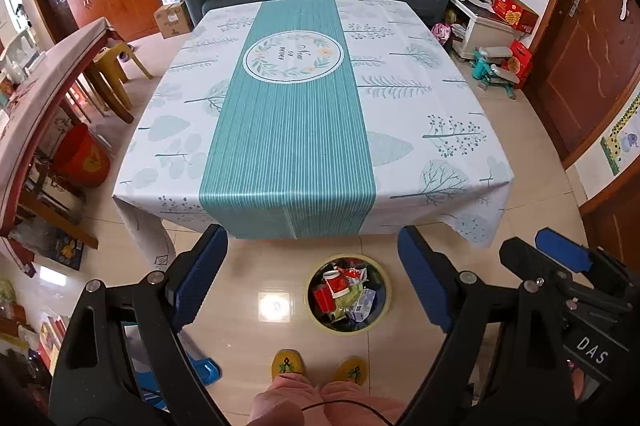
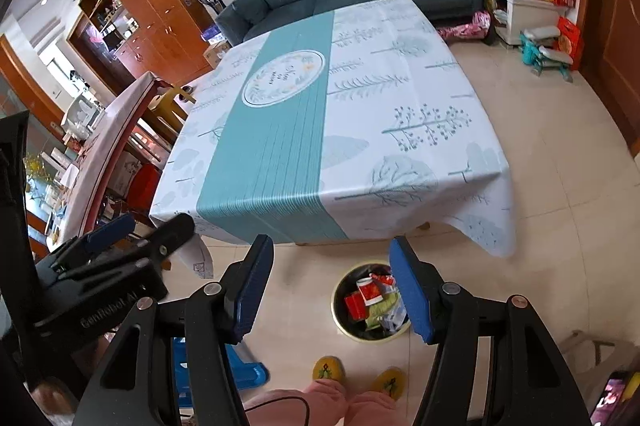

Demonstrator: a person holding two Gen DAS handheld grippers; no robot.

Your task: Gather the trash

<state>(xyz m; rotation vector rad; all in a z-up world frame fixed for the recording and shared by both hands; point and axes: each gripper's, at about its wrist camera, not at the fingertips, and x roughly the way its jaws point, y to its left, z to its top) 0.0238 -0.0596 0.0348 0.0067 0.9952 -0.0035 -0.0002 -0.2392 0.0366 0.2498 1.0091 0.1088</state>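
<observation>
We see a table [image 1: 400, 130] covered by a white tablecloth [image 1: 420, 94] printed with pale trees and leaves. A teal striped band [image 1: 288, 154] runs down its middle, bearing a round white emblem [image 1: 294, 55] ringed with leaves. The cloth hangs over the near edge and drapes at the 2 near corners. Its top is otherwise bare in both views.

Below it, the glossy beige tiled floor [image 1: 248, 274] carries a round yellow-rimmed bin [image 1: 347, 329], standing just in front of the table's near edge and filled with trash [image 1: 344, 294]: red wrappers, a red-and-white cup, green and white packets. A blue plastic stool [image 1: 206, 370] stands on the tiles to the left.
</observation>
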